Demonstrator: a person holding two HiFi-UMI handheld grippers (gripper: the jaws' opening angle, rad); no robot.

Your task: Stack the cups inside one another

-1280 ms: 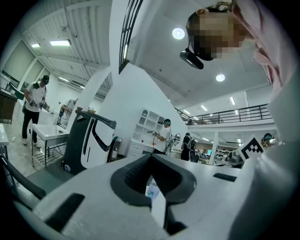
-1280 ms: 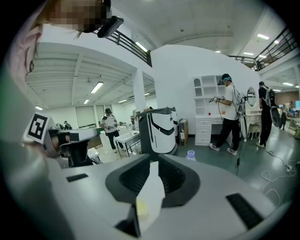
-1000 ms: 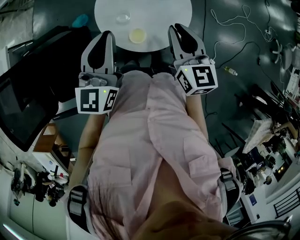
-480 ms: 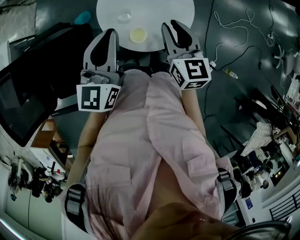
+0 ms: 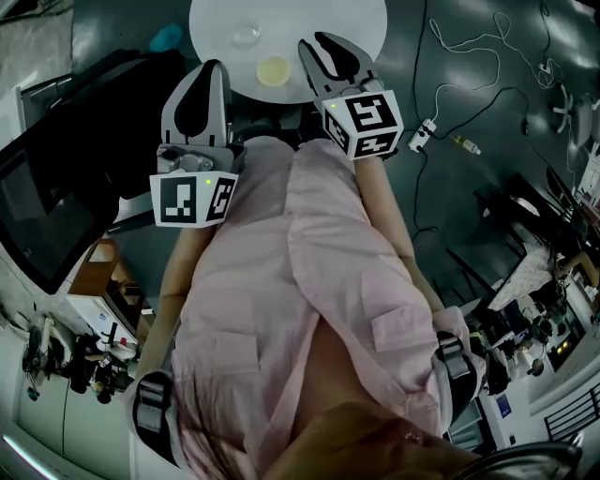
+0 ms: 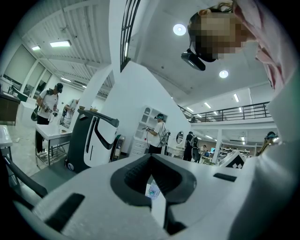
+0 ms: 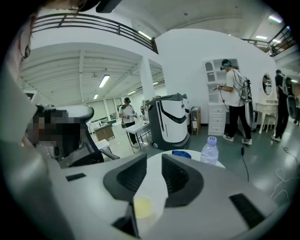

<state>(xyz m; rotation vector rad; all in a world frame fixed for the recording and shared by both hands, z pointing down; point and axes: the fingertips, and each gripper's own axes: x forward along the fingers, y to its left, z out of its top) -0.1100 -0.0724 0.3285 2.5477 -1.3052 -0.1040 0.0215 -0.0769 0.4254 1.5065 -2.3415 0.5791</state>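
Head view: we look steeply down past a pink shirt (image 5: pixel 309 281) to a round white bench (image 5: pixel 352 21) at the top edge.
Yellow cup (image 5: pixel 274 70): stands mouth up on the near part of the bench.
Clear cup (image 5: pixel 247 35): stands on the bench beyond the yellow cup and a little to its left. The two are apart, so neither sits inside the other.
Right tongs (image 5: pixel 317 45): reach over the near bench edge and point up and leftward, with the yellow cup just beside the tips. Its jaws have just been opening and now stand partly apart.
Right gripper view: the right tongs (image 7: pixel 153 161) show white bench through their gap. We see the yellow cup (image 7: pixel 143 206) low in that gap, with neither pad on it, so nothing is gripped.
Left tongs (image 5: pixel 214 67): tips lie at the bench's near left edge.
Left gripper view: the left tongs (image 6: pixel 151 158) have their jaws together at the tips and hold nothing. Only a thin slit below the tips shows white.
Bottle (image 7: pixel 209 149): stands upright at the far side of the bench, beside a blue thing (image 7: pixel 180 153).
Marker cubes: one sits behind each pair of jaws, left (image 5: pixel 194 199) and right (image 5: pixel 364 120).
Floor: dark, with white cables (image 5: pixel 469 56) to the right of the bench.
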